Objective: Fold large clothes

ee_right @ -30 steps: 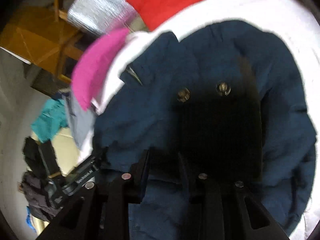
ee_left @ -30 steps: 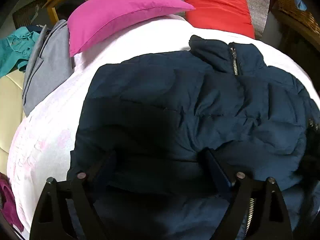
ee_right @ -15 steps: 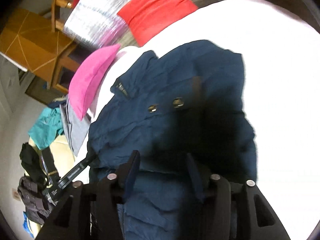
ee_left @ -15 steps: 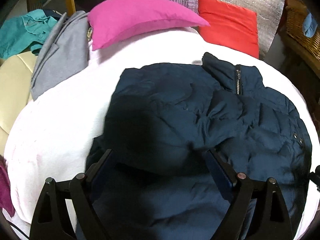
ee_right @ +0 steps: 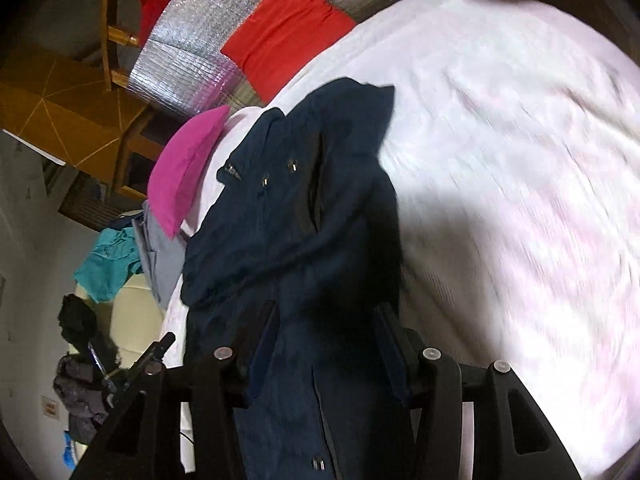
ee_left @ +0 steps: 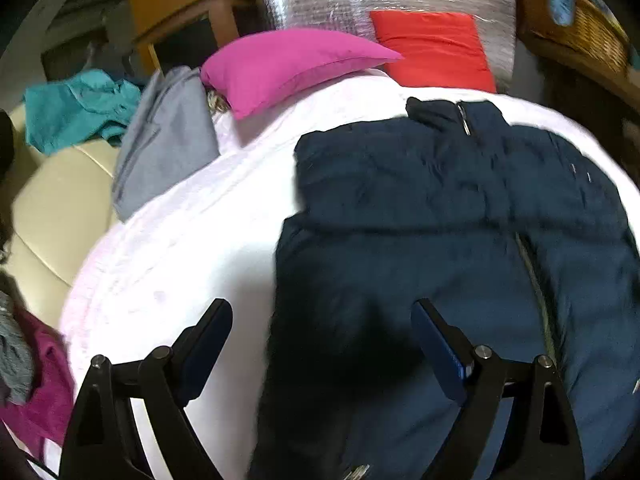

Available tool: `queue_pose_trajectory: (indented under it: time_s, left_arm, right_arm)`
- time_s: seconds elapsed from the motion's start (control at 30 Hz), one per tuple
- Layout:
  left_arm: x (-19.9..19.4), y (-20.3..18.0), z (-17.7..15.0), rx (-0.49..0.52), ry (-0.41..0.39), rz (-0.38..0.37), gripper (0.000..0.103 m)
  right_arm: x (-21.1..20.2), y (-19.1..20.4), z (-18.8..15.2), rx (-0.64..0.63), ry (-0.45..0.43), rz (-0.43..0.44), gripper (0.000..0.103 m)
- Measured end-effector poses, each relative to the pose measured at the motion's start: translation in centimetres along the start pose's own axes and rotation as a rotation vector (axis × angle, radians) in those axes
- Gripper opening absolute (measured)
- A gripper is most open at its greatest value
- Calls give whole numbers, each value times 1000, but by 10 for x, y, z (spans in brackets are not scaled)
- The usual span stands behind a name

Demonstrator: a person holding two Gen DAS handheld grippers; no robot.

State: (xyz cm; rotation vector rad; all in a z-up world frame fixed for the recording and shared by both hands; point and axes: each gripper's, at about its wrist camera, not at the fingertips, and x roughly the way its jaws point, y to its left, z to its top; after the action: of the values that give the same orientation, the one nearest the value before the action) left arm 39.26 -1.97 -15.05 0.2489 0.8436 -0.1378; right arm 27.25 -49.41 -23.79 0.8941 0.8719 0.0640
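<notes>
Left claw (ee_left: 320, 316) agape — puffy quilted jacket (ee_left: 440, 220)

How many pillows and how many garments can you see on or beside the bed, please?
Pillows: 2, pink pillow and red pillow
Garments: 3, navy jacket, grey garment, teal garment
Total: 5

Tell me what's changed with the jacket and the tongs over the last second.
Both tongs pulled back from the navy jacket, so more white bedding shows. The right tongs have just been opening, with jacket fabric between them unpinched; the left tongs stayed wide open. The jacket stayed lying on the bedding.
</notes>
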Motion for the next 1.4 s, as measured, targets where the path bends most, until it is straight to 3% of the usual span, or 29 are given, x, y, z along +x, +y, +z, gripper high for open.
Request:
queue_pose_trajectory:
  time_s: [0.13,0.3,0.43,0.57,0.63,0.73,1.0,1.13,1.3,1.4]
  left_arm:
    - [-24,13,-38,37,-10,13,91]
    - [-40,38,-67,-27,-12,-2,91]
    - [-37,47,-73,-93,-4,-47,91]
    - [-21,49,-66,-125,56,-11,91]
    - [-16,53,-65,-157,70,-30,91]
    - [-18,55,-65,-167,49,-38,91]
    - [-32,67,-79,-180,51,-58,91]
    - [-48,80,-104,-229,111,-99,91]
    - [-57,96,-131,-268,234,-115,91]
    - [-50,103,-141,-308,321,-164,91]
  right_arm:
    - [-4,-8,-25,6,18,-15,53]
    - [-8,-12,-41,31,29,2,53]
    - [-7,-8,-47,22,32,16,53]
    - [-3,-2,-45,13,37,4,55]
    - [-6,-5,-42,28,16,-12,59]
    - [-8,-15,-38,65,-10,-38,62]
    - [-8,-18,-40,78,-2,-4,62]
    - [-10,-14,-46,70,8,20,62]
    - [-15,-9,-62,43,35,44,62]
    - [-19,-14,-74,42,54,38,62]
